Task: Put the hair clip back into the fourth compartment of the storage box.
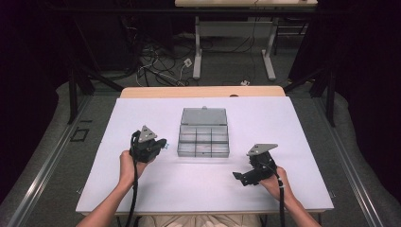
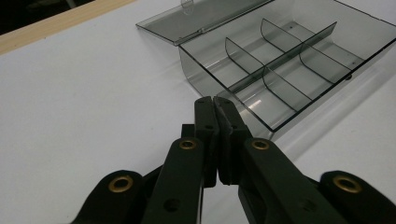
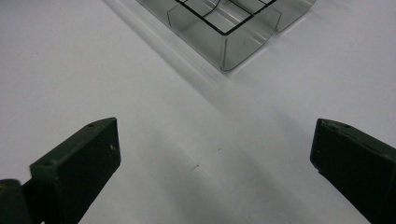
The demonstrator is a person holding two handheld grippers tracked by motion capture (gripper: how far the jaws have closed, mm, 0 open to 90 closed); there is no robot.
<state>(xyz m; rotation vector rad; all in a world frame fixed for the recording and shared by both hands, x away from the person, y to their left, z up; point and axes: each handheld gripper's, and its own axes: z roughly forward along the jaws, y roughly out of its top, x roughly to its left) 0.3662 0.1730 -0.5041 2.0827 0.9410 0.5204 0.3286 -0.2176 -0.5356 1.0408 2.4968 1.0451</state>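
Observation:
A clear grey plastic organiser box [image 1: 204,140] with several empty compartments lies in the middle of the white table [image 1: 142,189], its lid folded back flat behind it. My left gripper [image 1: 165,144] hovers just left of the box, jaws shut with nothing between them; its own view has the tips [image 2: 215,100] pressed together close to the box's near corner [image 2: 280,70]. My right gripper [image 1: 239,177] rests at the front right of the box, jaws spread wide and empty, with the box's corner [image 3: 229,42] ahead of them.
The table's wooden far edge [image 1: 203,91] borders a floor strewn with cables [image 1: 156,66] and a second desk's legs [image 1: 269,56]. Dark frame posts [image 1: 73,90] stand at both sides. Bare white tabletop surrounds the box.

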